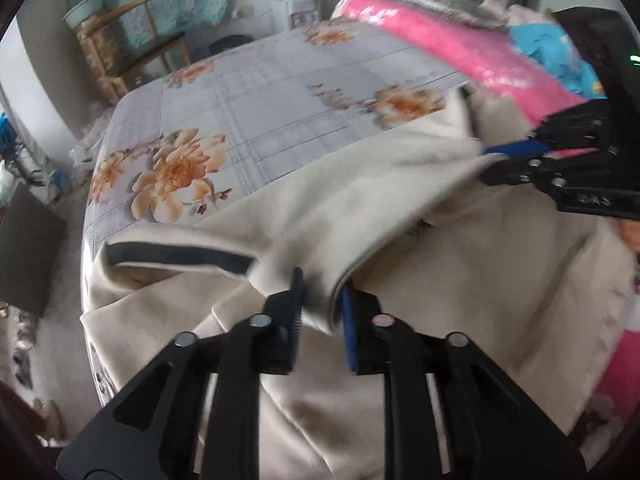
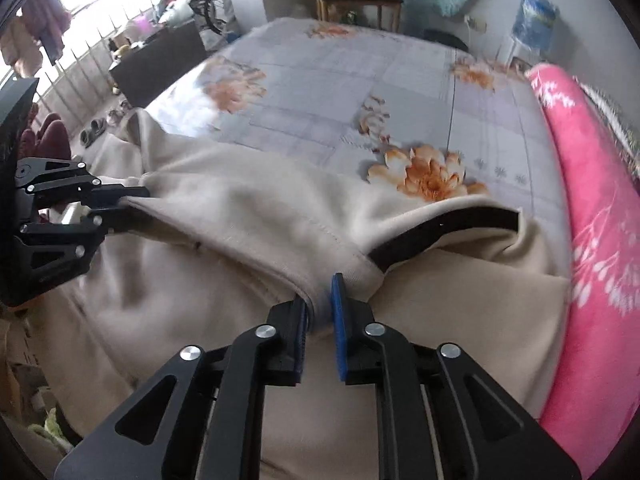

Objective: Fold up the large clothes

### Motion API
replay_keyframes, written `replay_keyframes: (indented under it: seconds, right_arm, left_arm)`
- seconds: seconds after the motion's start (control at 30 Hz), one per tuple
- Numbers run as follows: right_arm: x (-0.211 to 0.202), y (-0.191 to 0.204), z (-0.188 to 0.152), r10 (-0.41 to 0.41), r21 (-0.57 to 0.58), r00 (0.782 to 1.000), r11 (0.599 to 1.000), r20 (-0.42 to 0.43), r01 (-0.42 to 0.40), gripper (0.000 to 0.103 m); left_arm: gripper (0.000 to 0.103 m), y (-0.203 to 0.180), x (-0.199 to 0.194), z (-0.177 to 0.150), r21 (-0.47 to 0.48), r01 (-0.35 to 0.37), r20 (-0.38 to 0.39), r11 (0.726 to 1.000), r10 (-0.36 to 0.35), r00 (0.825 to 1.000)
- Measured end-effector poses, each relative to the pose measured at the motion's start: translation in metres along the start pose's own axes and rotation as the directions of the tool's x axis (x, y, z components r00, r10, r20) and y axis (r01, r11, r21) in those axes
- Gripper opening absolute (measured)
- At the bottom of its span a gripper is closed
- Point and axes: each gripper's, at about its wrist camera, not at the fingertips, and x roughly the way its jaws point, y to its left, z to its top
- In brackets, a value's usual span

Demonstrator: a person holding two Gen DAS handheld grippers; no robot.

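Left wrist view takes in a bed (image 1: 280, 92) under a grey sheet printed with orange flowers, and across its near end lies a large beige garment (image 1: 460, 272), its long axis running side to side along the bed's edge. A folded flap of that garment is lifted off the lower layer, its edge stretched as a ridge between the two tools. A dark band (image 1: 176, 254) on the garment trails away to the left in this view; in the right wrist view the same band (image 2: 444, 232) curves off to the right, toward a pink blanket (image 2: 600, 240) piled along the bed's side.

Both tools stand narrow, clamped on cloth. The left gripper (image 1: 320, 316) pinches a bunched fold of the beige fabric between its black and blue pads. The right gripper (image 2: 320, 312) grips the hemmed edge the same way.

Each camera catches the other tool at its frame edge, biting the far end of the ridge. Only the right wrist view shows a barred window (image 2: 92, 40) with shoes beneath; only the left shows a wooden chair (image 1: 124, 44) holding a basin.
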Motion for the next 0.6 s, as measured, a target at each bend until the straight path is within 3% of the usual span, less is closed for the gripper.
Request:
replay_keyframes:
  seconds: [0.07, 0.17, 0.23, 0.33, 0.47, 0.6]
  right_arm:
    - [-0.016, -0.004, 0.002, 0.036, 0.013, 0.998, 0.999, 0.041, -0.037, 0.029]
    - [-0.029, -0.014, 0.01, 0.088, 0.057, 0.991, 0.994, 0.098, -0.094, 0.03]
    - [-0.024, -0.022, 0.02, 0.101, 0.1, 0.988, 0.989, 0.116, -0.113, 0.03]
    - [-0.002, -0.024, 0.029, 0.135, 0.152, 0.987, 0.977, 0.09, -0.148, 0.03]
    - [0.029, -0.016, 0.021, 0.082, 0.111, 0.997, 0.99, -0.003, -0.081, 0.03]
    - [0.038, -0.016, 0.004, 0.077, 0.062, 0.997, 0.995, -0.016, -0.076, 0.024]
  left_arm:
    - [0.023, 0.006, -0.025, -0.003, -0.009, 0.069, 0.069, 0.998, -0.068, 0.995]
    - [0.024, 0.012, -0.048, 0.0, -0.019, 0.095, 0.173, 0.995, -0.09, 0.981]
    - [0.024, 0.016, -0.047, 0.01, -0.058, 0.11, 0.195, 0.992, -0.096, 0.976]
    - [0.024, 0.022, -0.022, 0.024, -0.148, 0.081, 0.15, 0.986, -0.059, 0.987]
    - [0.023, 0.025, 0.029, 0.022, -0.192, 0.01, 0.021, 0.981, -0.006, 1.0]
    - [0.023, 0.011, 0.026, 0.007, -0.091, -0.043, 0.078, 0.995, 0.05, 0.996]
